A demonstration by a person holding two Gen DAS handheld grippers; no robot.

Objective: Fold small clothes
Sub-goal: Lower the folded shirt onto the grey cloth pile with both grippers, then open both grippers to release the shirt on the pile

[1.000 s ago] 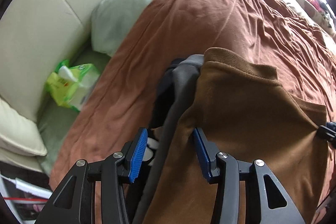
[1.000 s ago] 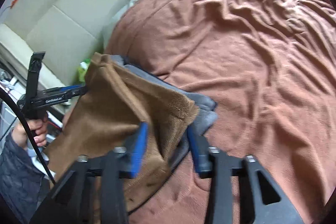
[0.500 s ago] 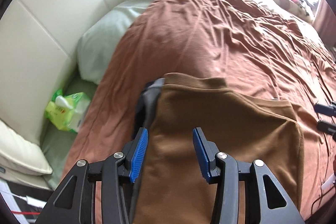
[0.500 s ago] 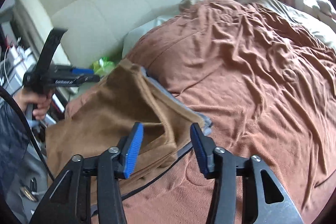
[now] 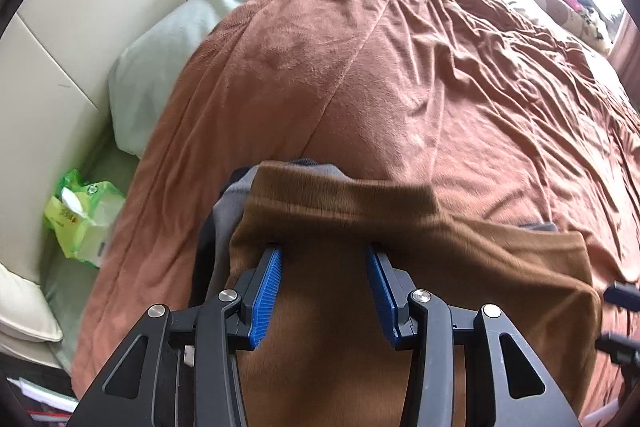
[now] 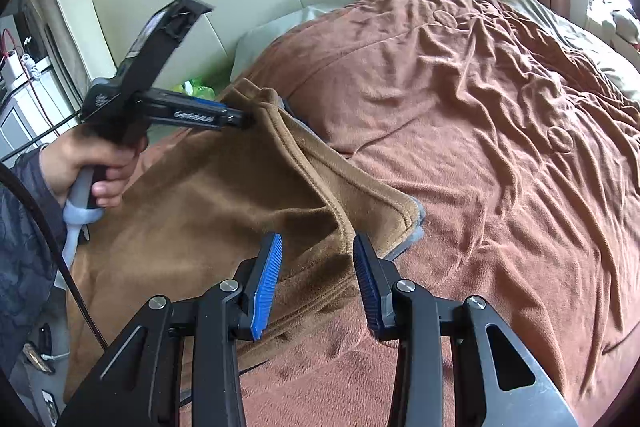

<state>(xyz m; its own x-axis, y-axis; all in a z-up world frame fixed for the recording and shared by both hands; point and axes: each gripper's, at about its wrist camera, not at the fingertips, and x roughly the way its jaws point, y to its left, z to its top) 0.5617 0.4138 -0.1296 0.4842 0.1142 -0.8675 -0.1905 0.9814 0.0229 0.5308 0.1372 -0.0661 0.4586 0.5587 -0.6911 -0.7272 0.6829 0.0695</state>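
Soft brown fleece garment [image 6: 224, 203] is lying on the rust bedspread [image 6: 480, 115], one corner lifted.
Left hand-held gripper [image 6: 244, 119] is clamping its 11 o'clock corner; right hand-held gripper [image 6: 316, 259], jaws closing, is straddling the limp, light hem, apart.

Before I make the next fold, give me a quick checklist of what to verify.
1. Left claw lifting the brown fleece garment's top edge: ok; whether it is pinched or just hooked, cannot tell.
2. Right claw gripping: not ok; its jaws have just been closing, the garment's fold lies between them, pads not pressing.
3. Grey cloth garment underneath free of both claws: cannot tell.
4. Rust-brown blanket offers room ahead: ok.
5. Green tissue pack well aside: ok.
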